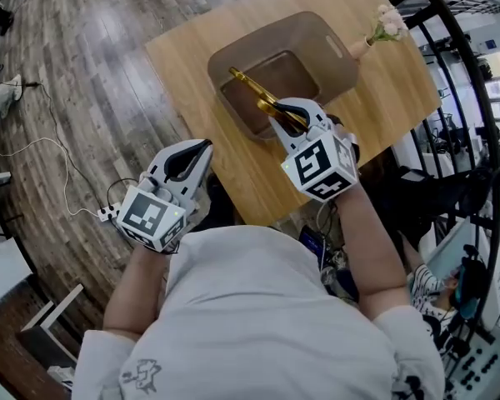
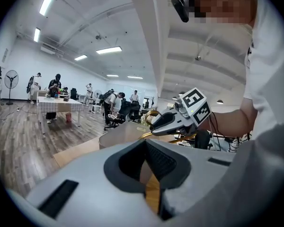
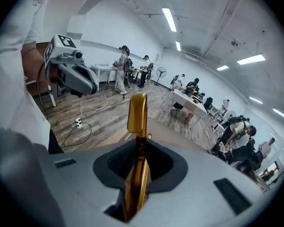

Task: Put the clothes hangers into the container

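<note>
Right tool (image 1: 288, 117): clenched on gold clothes hanger (image 1: 248, 84), poised over brown container (image 1: 333, 52) on wooden counter (image 1: 233, 173). Left tool (image 1: 190, 158): jaws narrowly parted, empty, near counter edge.

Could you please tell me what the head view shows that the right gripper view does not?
Only the head view shows the flowers and the inside of the brown container beneath the gold hanger. Only the right gripper view shows the fan and the ceiling lights. Both show the right gripper shut on the gold hanger, and the left gripper.
</note>
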The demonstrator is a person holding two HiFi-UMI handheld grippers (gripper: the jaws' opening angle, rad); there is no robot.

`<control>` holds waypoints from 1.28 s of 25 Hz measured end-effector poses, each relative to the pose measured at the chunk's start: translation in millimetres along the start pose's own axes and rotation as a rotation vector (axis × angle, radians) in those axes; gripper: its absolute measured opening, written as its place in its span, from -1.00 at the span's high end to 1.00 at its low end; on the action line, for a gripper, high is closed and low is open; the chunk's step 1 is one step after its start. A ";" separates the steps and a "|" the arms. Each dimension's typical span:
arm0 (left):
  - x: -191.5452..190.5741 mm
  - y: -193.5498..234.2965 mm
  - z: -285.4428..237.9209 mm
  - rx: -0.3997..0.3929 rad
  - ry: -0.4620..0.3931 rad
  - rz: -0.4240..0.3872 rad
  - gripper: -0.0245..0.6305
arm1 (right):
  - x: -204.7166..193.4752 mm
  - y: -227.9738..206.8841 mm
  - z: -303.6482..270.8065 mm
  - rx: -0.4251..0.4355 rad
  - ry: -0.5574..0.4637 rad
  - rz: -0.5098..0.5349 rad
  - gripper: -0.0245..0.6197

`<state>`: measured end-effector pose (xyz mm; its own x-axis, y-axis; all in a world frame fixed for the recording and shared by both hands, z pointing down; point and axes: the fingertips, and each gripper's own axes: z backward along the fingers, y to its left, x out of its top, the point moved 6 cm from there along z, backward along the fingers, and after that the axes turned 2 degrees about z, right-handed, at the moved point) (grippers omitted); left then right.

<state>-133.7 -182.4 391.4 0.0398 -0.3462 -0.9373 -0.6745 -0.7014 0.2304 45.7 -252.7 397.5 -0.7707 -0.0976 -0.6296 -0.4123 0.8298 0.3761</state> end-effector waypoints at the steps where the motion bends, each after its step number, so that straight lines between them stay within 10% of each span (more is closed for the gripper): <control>1: -0.8 4.0 -0.2 0.000 0.002 0.004 0.91 | -0.8 -0.1 -9.1 0.004 0.021 0.012 0.72; 15: -9.0 51.1 -4.8 0.006 0.030 0.065 0.91 | -15.7 4.4 -106.6 0.062 0.276 0.238 0.72; 32: -26.3 61.1 -8.3 -0.016 0.055 0.116 0.91 | -29.0 7.8 -147.9 0.063 0.339 0.276 0.68</control>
<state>-169.8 -221.3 432.3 0.0029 -0.4592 -0.8883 -0.6651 -0.6643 0.3412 -7.0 -324.6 519.2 -0.9679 -0.0337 -0.2492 -0.1466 0.8809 0.4501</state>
